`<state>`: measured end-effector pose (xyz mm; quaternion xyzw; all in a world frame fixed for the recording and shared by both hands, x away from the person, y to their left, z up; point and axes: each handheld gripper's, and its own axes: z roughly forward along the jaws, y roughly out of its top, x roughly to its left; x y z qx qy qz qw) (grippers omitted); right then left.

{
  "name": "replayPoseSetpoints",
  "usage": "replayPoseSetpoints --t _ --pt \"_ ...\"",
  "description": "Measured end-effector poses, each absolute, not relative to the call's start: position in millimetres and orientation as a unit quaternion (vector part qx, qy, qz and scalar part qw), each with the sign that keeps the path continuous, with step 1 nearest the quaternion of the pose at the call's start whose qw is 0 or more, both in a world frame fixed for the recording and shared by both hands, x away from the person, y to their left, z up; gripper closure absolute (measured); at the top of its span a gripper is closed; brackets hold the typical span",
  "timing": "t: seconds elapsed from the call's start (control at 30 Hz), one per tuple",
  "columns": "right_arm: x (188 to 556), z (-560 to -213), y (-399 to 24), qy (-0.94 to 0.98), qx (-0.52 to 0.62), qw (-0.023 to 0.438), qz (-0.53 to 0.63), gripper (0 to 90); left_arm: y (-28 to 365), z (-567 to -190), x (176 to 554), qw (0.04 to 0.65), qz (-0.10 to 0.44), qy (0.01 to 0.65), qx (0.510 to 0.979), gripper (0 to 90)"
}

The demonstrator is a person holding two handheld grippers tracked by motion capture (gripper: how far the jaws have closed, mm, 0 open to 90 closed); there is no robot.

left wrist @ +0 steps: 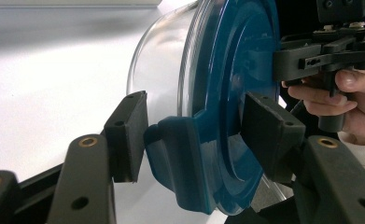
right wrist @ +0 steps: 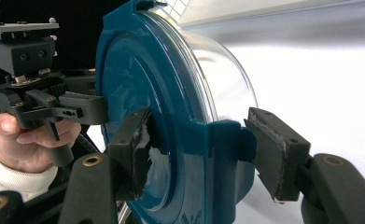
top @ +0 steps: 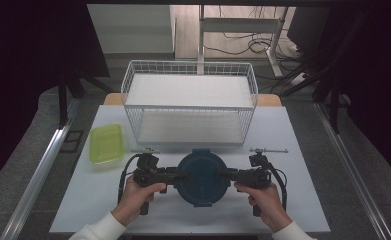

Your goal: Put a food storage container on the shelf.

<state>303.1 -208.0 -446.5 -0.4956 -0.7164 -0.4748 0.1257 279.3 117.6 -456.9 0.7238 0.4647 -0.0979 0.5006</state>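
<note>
While a person's two hands meet over a white desk point(top: 83, 200), the left tongs point(top: 183, 175) and the right tongs point(top: 222, 175) clamp opposite sides of a round container with a blue lid point(top: 201, 176), seen here from the fixed camera above. It sits near the front edge of the desk, between the hands, and from this height whether it rests on the surface or hangs just above it cannot be told. Behind it stands a white wire basket point(top: 189, 102), and off to the left lies a shallow yellow-green tray point(top: 106, 143), well apart from the grip.

From above, the lid reads as a flat blue disc and hides what is under it. The left gripper view fills that in: a clear bowl point(left wrist: 164, 60) bulges out beneath the lid point(left wrist: 236, 70), and the left tongs point(left wrist: 203, 128) straddle a blue side tab point(left wrist: 175, 154), one pad against the tab's underside, the other pressed on the lid's top face. Farther off, the person's right hand point(left wrist: 343, 100) holds the other tool.

The right gripper view gives the mirror picture, with the right tongs point(right wrist: 203, 144) closed on the opposite tab point(right wrist: 227, 149), one pad on the lid's point(right wrist: 138, 84) face and one at the tab's outer side, beside the clear bowl point(right wrist: 227, 88). The left hand point(right wrist: 28, 135) shows beyond, in a white sleeve.
</note>
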Motion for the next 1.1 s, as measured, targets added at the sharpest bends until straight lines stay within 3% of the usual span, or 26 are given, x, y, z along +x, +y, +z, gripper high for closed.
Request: replayPoseSetpoints --t 0.37,1.1 --pt "323 -421 -205 -0.715 -0.492 0.121 -0.481 41.3 121 -427 300 0.508 -0.086 0.461 0.723 42.7" --pt "380 -320 -187 -0.729 -0.46 0.087 -0.5 41.4 138 -336 352 0.542 -0.043 0.432 0.72 42.8"
